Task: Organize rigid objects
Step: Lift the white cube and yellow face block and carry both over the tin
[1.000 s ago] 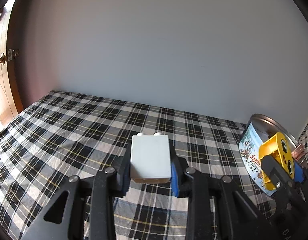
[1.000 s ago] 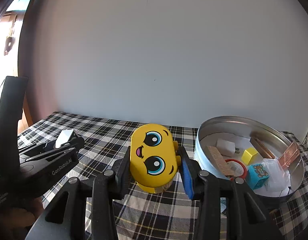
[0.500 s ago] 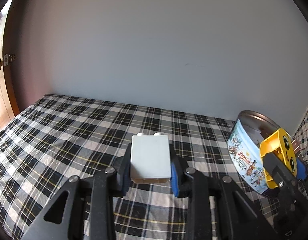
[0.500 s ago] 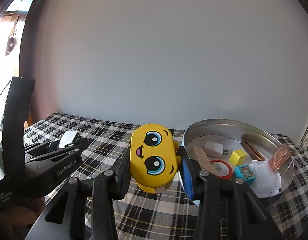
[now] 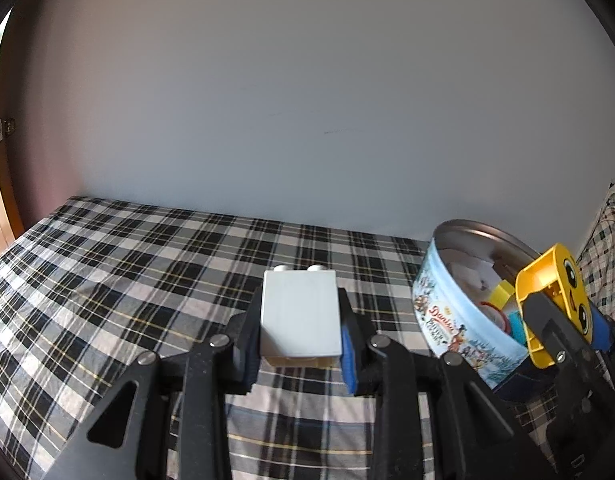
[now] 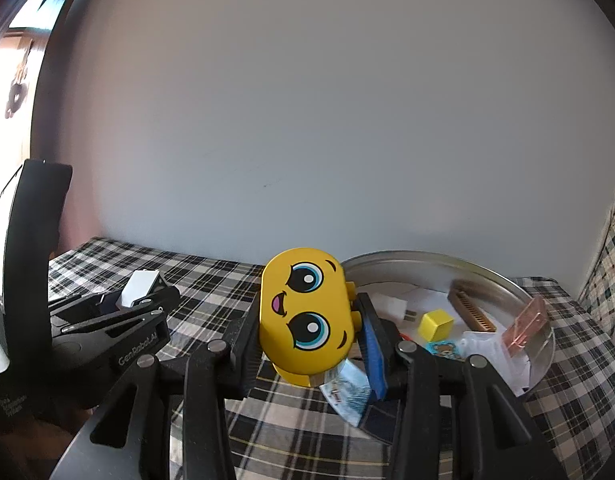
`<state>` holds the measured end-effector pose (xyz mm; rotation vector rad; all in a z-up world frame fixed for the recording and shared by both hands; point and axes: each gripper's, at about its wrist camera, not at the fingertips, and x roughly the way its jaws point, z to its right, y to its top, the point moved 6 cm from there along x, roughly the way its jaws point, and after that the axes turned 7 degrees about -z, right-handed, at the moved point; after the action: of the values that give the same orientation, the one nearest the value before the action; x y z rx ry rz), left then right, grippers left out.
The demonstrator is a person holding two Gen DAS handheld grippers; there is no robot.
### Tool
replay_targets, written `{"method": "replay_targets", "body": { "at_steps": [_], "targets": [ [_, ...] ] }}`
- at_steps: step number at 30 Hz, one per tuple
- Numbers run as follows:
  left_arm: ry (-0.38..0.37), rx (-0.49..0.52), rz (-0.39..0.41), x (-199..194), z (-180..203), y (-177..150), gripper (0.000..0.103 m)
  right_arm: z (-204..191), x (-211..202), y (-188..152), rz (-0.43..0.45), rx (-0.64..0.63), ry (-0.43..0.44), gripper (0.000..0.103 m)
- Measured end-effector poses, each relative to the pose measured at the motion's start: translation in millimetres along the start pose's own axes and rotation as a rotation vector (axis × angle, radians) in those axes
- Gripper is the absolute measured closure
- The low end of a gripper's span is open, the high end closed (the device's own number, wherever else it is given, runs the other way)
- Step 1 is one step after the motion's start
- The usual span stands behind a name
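Left gripper (image 5: 301,336) clamped on a white toy brick (image 5: 300,314), pads on its two flat side walls, studs pointing away toward the far wall. Brick carried in the air over the plaid bedcover (image 5: 107,280), left of the tin.

Right gripper (image 6: 307,332) closed around a yellow face block (image 6: 303,316), cartoon eyes and mouth turned toward the camera. Pads sit on its narrow sides. It hangs at the near-left edge of the round cookie tin (image 6: 539,308), just short of the rim.

Tin stands open on the cover, toward the right. Inside: a small yellow cube (image 6: 436,324), a brown comb-like strip (image 6: 469,307), a clear pinkish piece (image 6: 527,326), a teddy-print block (image 6: 441,349), white paper scraps.

Handling, as I judge it: both blocks are hollow hard plastic, light, stiff, not fragile. Surfaces glossy, so somewhat slippery. The face block's rounded ends give no purchase; flat sides are the place to hold, as now. Same for the brick: side walls, not the studs. A drop into the tin should do them no harm, though they could bounce.
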<state>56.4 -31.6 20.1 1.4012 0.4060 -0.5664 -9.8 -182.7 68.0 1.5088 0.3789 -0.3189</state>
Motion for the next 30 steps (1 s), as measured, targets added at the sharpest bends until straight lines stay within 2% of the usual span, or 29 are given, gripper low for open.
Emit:
{"method": "replay_targets", "body": {
  "at_steps": [11,30],
  "targets": [
    [-0.039,-0.008,0.029,-1.1,31.9,14.0,0.073,34.8,-8.3,4.8,0.032,0.031,-0.045,0.058],
    [-0.121,0.042,0.056,5.2,103.3,34.7,0.073,97.8,-11.9,12.9,0.068,0.101,-0.164,0.058]
  ]
}}
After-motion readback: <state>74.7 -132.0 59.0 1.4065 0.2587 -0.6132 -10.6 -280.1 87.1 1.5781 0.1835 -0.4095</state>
